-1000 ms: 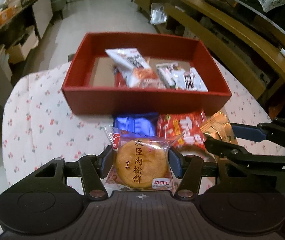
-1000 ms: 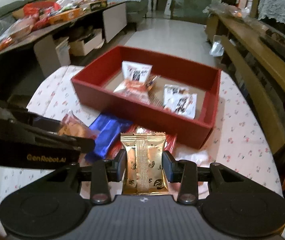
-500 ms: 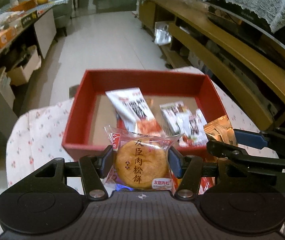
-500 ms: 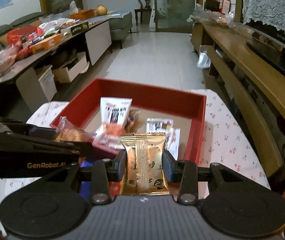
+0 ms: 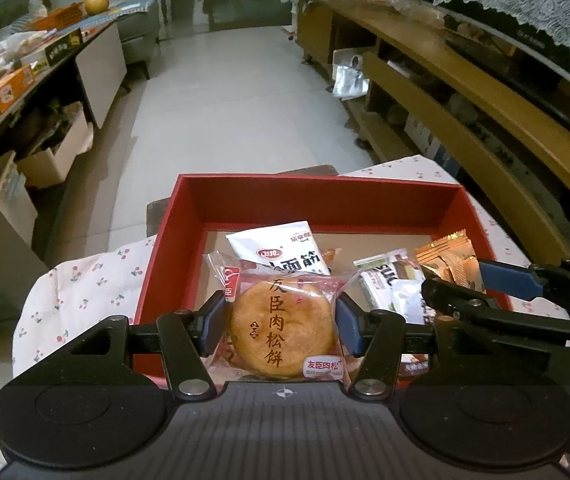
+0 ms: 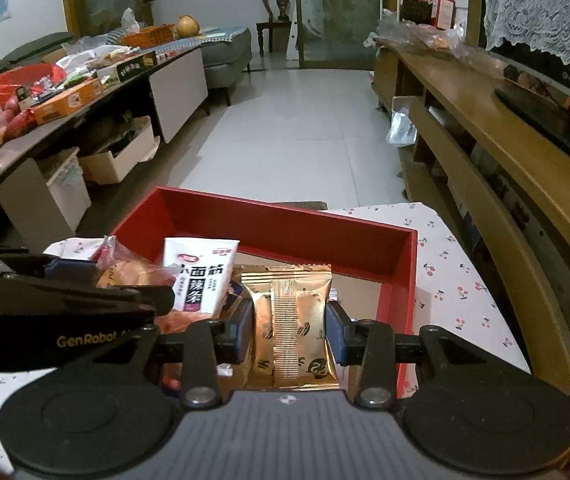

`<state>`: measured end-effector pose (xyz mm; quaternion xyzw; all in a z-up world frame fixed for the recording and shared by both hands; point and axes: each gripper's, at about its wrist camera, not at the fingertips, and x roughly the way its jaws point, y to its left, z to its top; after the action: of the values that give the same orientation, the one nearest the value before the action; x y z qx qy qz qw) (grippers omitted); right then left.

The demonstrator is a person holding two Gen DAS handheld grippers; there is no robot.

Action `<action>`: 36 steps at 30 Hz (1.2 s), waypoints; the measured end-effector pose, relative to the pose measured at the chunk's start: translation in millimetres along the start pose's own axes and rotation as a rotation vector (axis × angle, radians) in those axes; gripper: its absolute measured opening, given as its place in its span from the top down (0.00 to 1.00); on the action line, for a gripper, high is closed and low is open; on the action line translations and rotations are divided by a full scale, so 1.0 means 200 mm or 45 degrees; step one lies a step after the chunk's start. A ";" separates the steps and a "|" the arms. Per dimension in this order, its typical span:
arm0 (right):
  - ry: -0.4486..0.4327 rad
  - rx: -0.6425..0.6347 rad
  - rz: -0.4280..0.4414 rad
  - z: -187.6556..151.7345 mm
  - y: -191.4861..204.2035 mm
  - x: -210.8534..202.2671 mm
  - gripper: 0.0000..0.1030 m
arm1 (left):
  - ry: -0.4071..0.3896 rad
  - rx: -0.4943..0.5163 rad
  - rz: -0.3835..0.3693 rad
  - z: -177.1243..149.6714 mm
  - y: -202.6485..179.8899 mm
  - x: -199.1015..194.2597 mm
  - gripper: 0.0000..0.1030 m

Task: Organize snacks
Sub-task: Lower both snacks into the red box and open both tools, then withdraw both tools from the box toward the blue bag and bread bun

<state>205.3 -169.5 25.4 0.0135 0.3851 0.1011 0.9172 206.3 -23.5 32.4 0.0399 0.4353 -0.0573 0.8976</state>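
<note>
1. The left claw [image 5: 281, 322] is clamped on a round meat-floss cake in a clear wrapper [image 5: 283, 328], its blue pads pressing both sides of the packet.
2. The right claw [image 6: 289, 330] is closed on a gold foil snack packet [image 6: 291, 326], held upright between its pads (the seam of the wrapper faces the camera).
3. Both held packets hang over the near part of the red box [image 5: 317, 204], which rests on a surface covered with a cherry-print cloth [image 5: 85, 280].
4. Inside the box lie a white spicy-strip packet [image 5: 281, 248], an orange wrapper partly hidden under it, and a white-and-green packet [image 5: 385, 280] near the right wall.
5. In the left wrist view the right claw shows at the right edge with the gold packet beside the box's right wall; in the right wrist view the left claw [image 6: 117, 280] comes in from the left with its cake.
</note>
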 end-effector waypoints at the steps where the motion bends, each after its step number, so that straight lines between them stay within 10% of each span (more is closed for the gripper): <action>1: 0.004 -0.001 0.000 0.00 0.00 0.02 0.49 | 0.008 -0.002 0.004 0.01 0.00 0.02 0.39; 36: 0.065 -0.075 -0.015 -0.01 0.00 0.21 0.36 | 0.078 0.020 0.128 -0.02 0.02 0.17 0.30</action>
<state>233.2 -161.3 -5.8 -0.0184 0.4052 0.1073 0.9077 225.0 -22.2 3.2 0.0707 0.4595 -0.0144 0.8853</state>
